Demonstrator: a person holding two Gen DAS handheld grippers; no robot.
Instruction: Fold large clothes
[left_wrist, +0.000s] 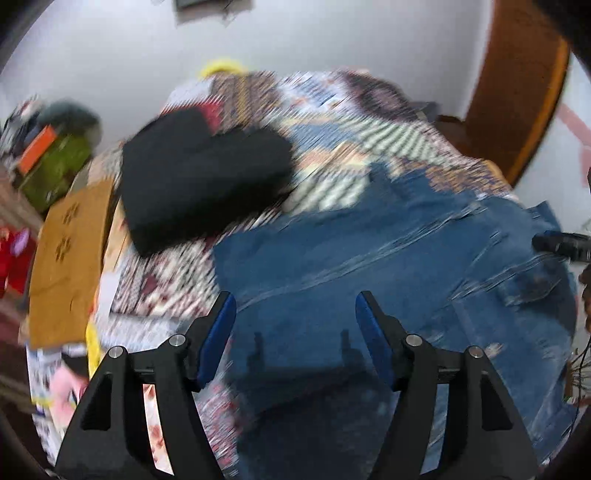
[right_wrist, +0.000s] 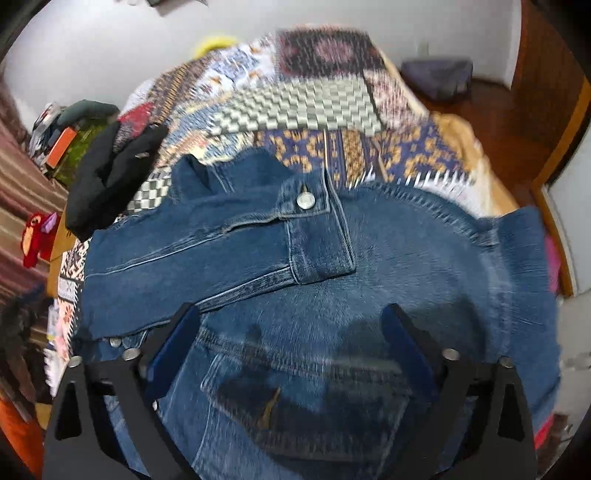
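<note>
Both tongs stand with their jaws apart and nothing between the pads: the left tongs (left_wrist: 295, 306) hang over the plain blue end of the denim jacket (right_wrist: 332, 295), the right tongs (right_wrist: 291, 325) over its stitched pocket panel. Landmark for all places is the jacket, which lies spread on the patchwork bedspread (right_wrist: 295, 107) of the bed, with one sleeve and its buttoned cuff (right_wrist: 314, 229) already laid across the body. Judged from this layout, the step in hand is taking hold of the near edge for the next fold. To do it well, each pair should come down on the hem itself and pinch every layer there, the two holds level with one another and well apart, so the cloth lifts as one straight line and the crossed sleeve is not dragged off. Beyond the jacket's left side a folded black garment (left_wrist: 199, 173) rests on the bedspread; carrying the fold straight toward the collar would keep clear of it. Farther still rises the pale wall (left_wrist: 332, 40).
</note>
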